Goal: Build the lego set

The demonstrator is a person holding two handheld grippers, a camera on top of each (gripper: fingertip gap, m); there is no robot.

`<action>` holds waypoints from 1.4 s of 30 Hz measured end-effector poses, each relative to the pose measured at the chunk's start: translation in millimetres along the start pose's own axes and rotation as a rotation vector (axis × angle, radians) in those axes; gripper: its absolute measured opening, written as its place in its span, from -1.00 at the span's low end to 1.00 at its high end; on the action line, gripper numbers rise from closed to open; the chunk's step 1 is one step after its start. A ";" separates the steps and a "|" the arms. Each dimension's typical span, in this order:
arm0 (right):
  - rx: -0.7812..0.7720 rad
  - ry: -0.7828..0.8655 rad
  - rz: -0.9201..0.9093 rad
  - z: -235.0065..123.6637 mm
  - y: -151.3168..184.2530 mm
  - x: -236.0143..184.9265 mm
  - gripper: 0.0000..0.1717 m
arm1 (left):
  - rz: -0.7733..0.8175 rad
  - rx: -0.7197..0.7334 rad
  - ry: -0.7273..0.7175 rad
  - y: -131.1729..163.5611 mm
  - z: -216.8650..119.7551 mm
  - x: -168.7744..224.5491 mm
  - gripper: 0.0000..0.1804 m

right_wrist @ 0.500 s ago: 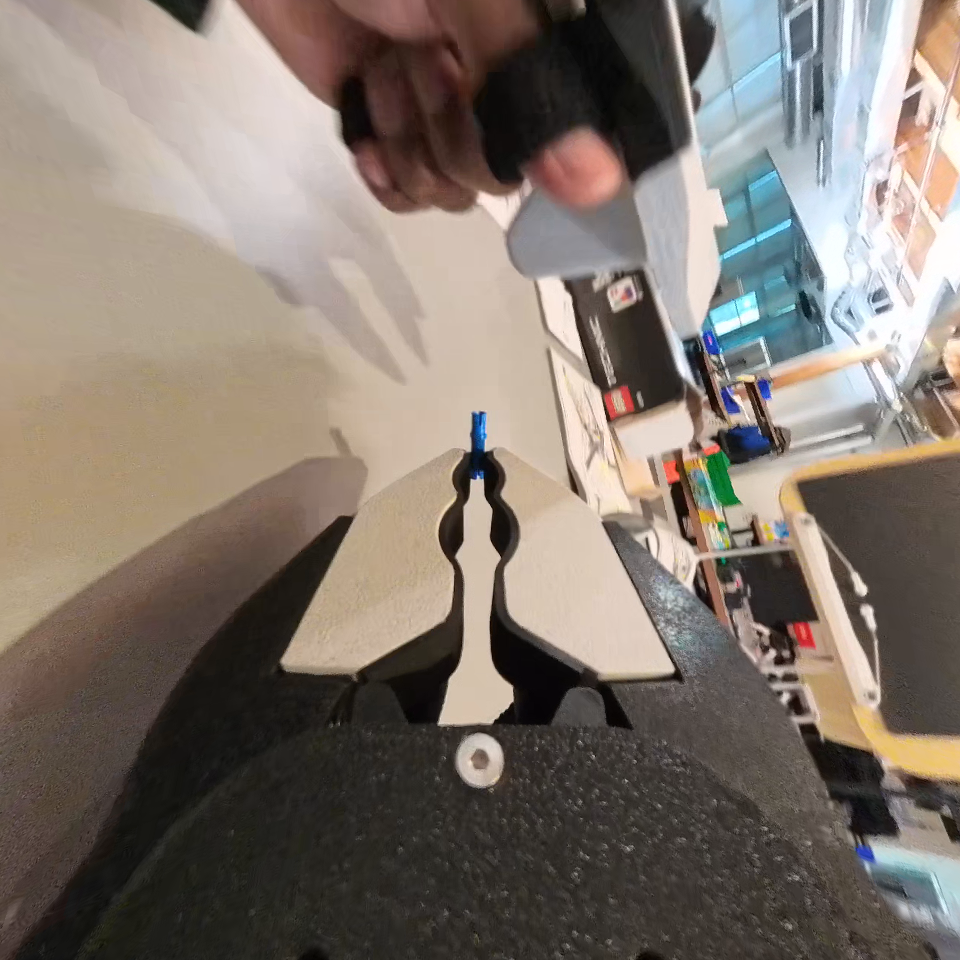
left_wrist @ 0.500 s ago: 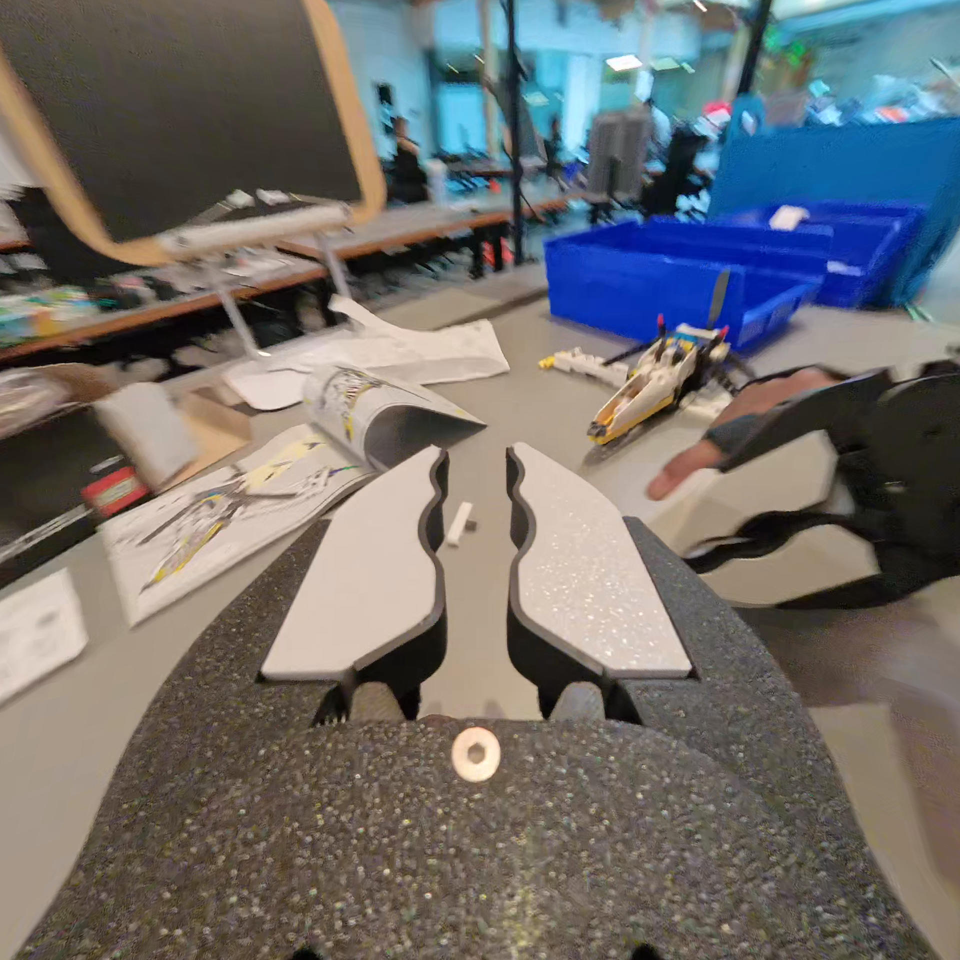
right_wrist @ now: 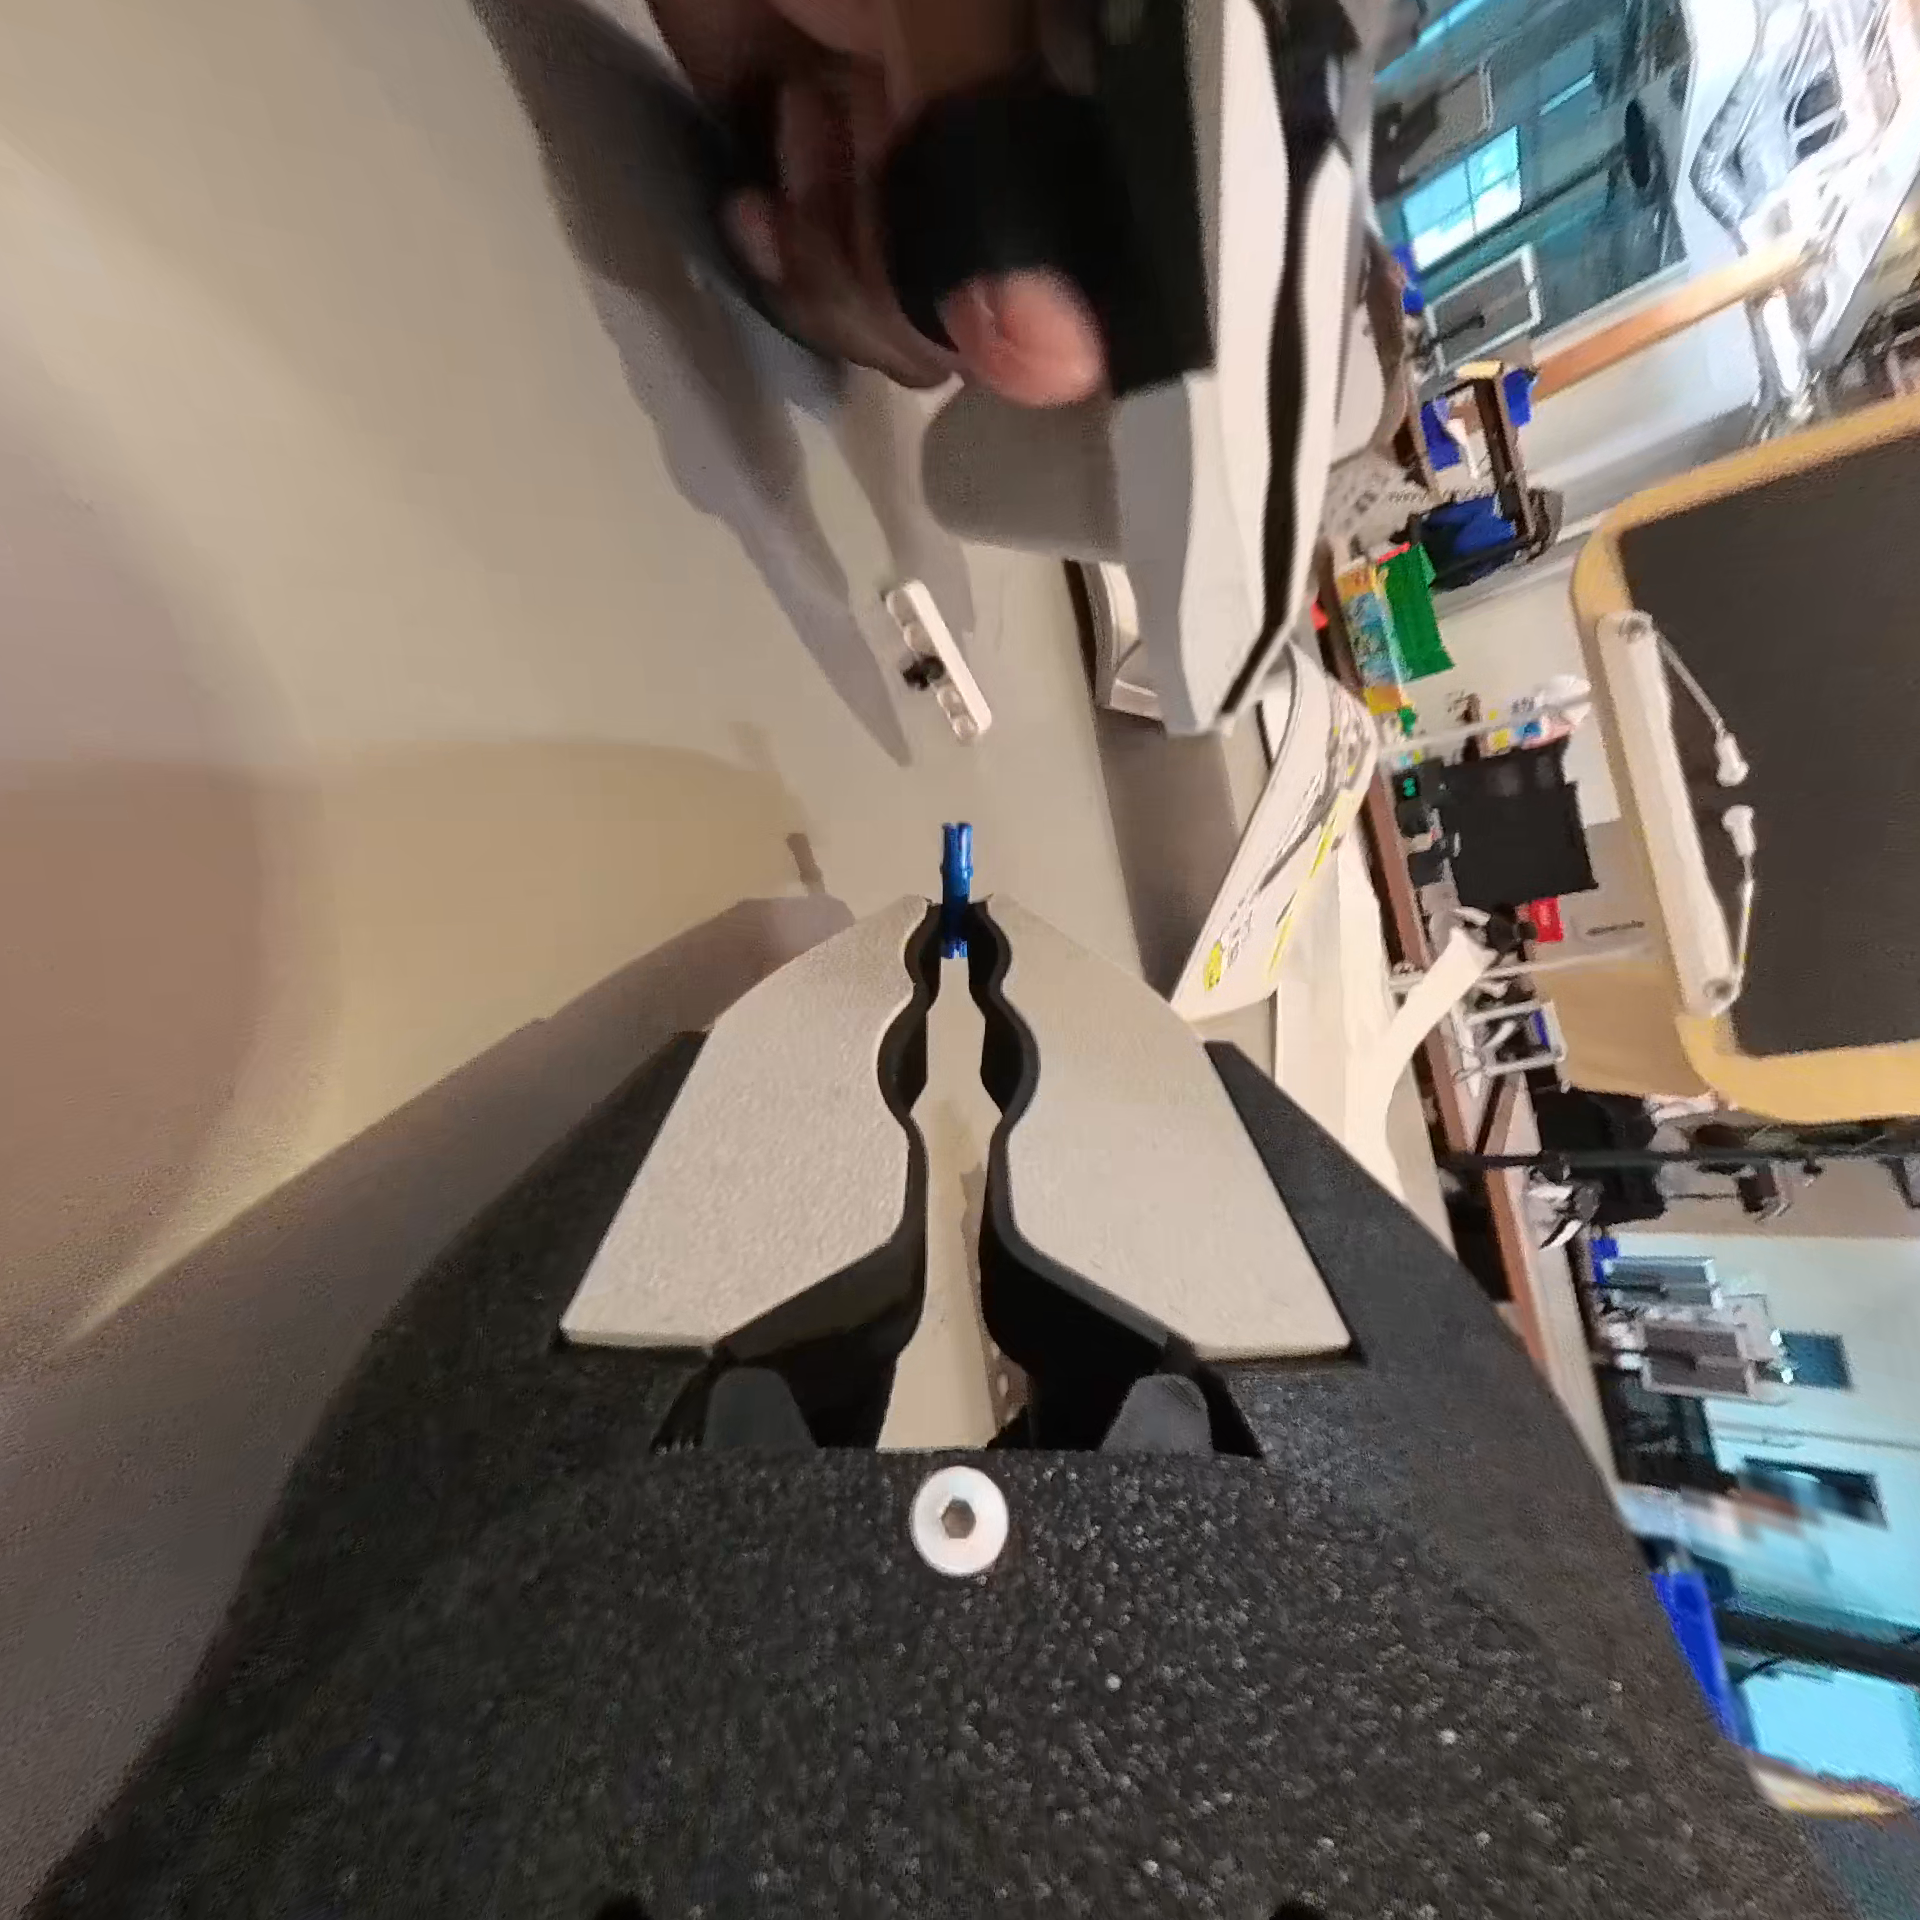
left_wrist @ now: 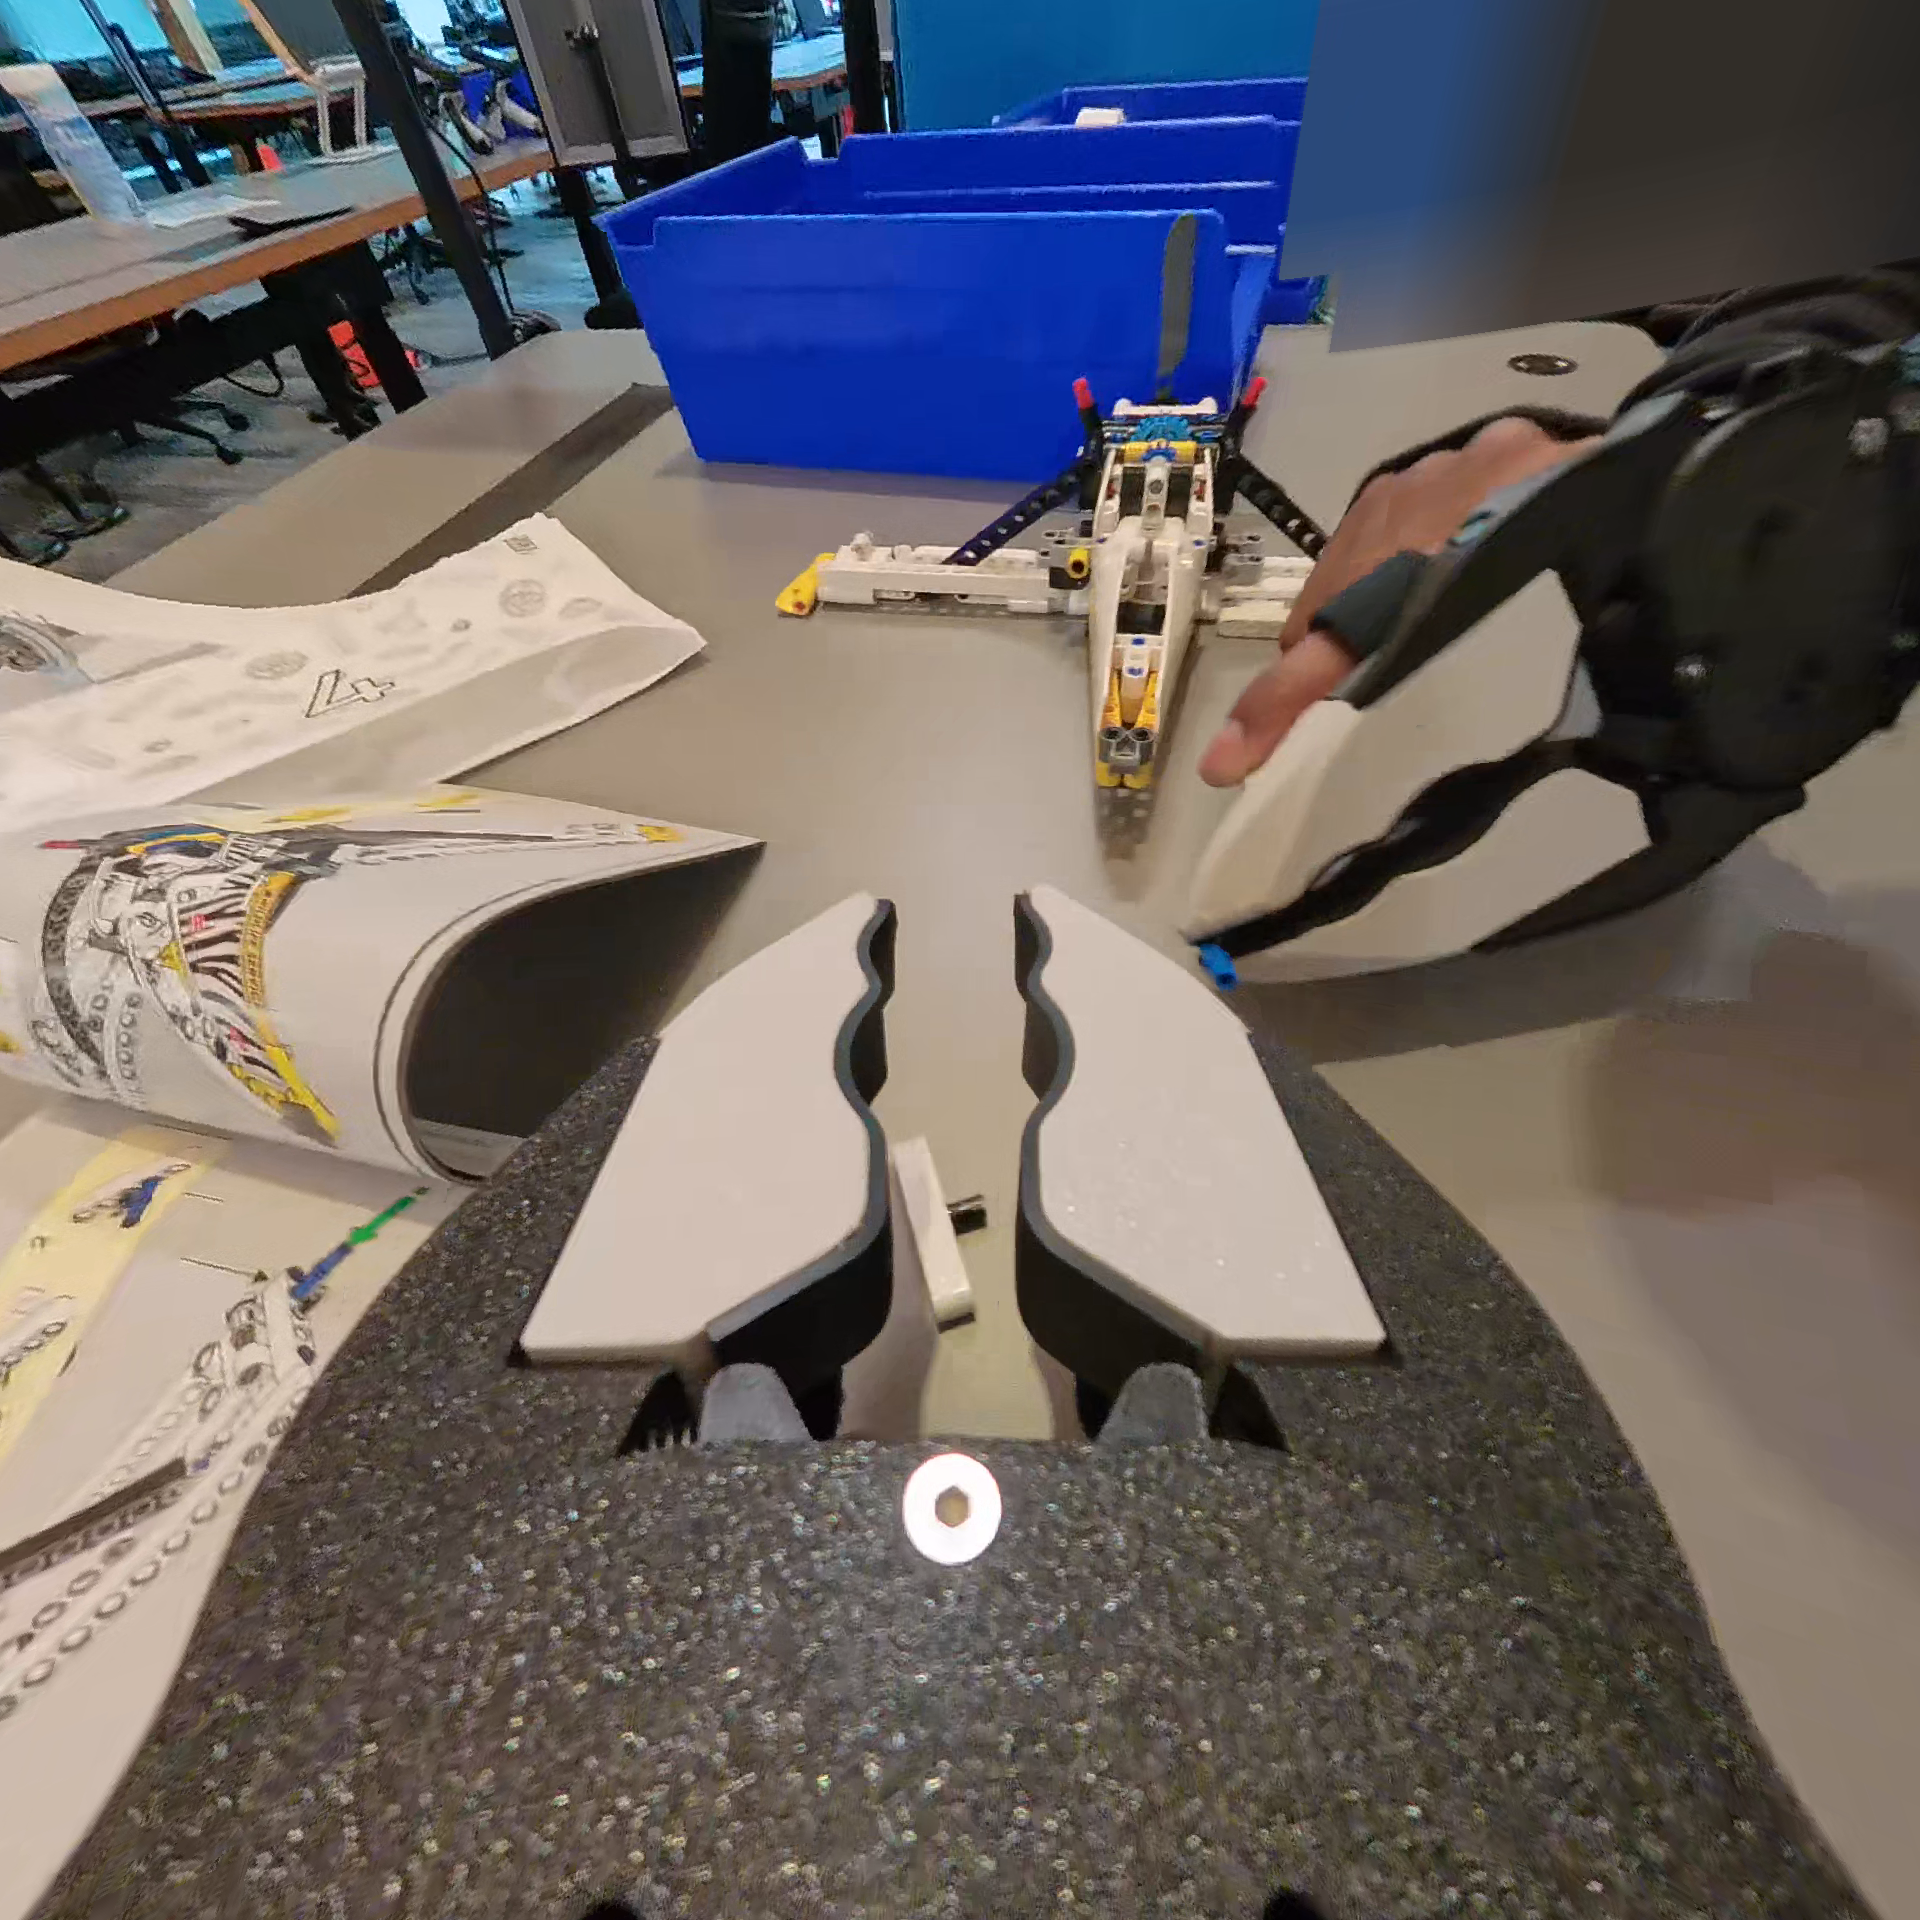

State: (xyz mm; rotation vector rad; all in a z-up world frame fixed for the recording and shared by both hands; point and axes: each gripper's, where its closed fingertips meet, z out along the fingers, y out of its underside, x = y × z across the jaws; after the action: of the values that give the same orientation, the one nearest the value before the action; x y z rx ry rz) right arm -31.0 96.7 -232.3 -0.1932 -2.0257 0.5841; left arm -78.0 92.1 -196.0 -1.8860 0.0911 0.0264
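Observation:
My left gripper (left_wrist: 951, 914) is open and holds nothing. It hovers low over the grey table (left_wrist: 914, 748). A short white beam with a black pin (left_wrist: 935, 1231) lies on the table below the gap between its fingers, touching neither pad. The beam also shows in the right wrist view (right_wrist: 935, 675), lying flat under the left gripper's fingers (right_wrist: 1226, 468). My right gripper (right_wrist: 956, 909) is shut on a small blue pin (right_wrist: 956, 873), which sticks out past the fingertips. In the left wrist view the right gripper (left_wrist: 1210, 940) is just right of my left fingers, with the blue pin (left_wrist: 1214, 961) at its tip.
A white and yellow brick-built plane (left_wrist: 1138, 582) stands farther back on the table. Blue bins (left_wrist: 935, 291) stand behind it. An open instruction booklet (left_wrist: 312, 935) and a printed paper sheet (left_wrist: 312, 665) lie at the left. A hand (left_wrist: 1382, 582) holds the right gripper. Tip to tip, the grippers are about 7 centimeters apart.
My left gripper has moved forward over the white beam, which now lies farther back between the fingers, and has turned right. The right gripper still pinches the blue pin and has come closer to the beam.

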 end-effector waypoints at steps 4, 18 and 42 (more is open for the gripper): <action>-0.002 0.003 0.058 -2.3 3.7 6.6 -0.95 | -0.130 0.149 0.003 -19.7 -7.4 8.5 -0.76; 0.049 0.067 0.021 0.9 -5.0 11.5 -0.95 | -0.072 0.254 -0.109 -37.4 -11.0 8.6 -0.72; 0.047 0.146 0.086 48.9 -34.0 34.9 -0.95 | -0.192 0.291 -0.082 -23.2 -45.4 -25.1 -0.71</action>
State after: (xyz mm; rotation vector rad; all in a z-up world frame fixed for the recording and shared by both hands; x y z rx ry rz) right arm -87.1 64.1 -208.6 -0.2880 -1.8682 0.6518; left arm -102.5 57.5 -158.3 -1.5940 -0.1360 -0.0387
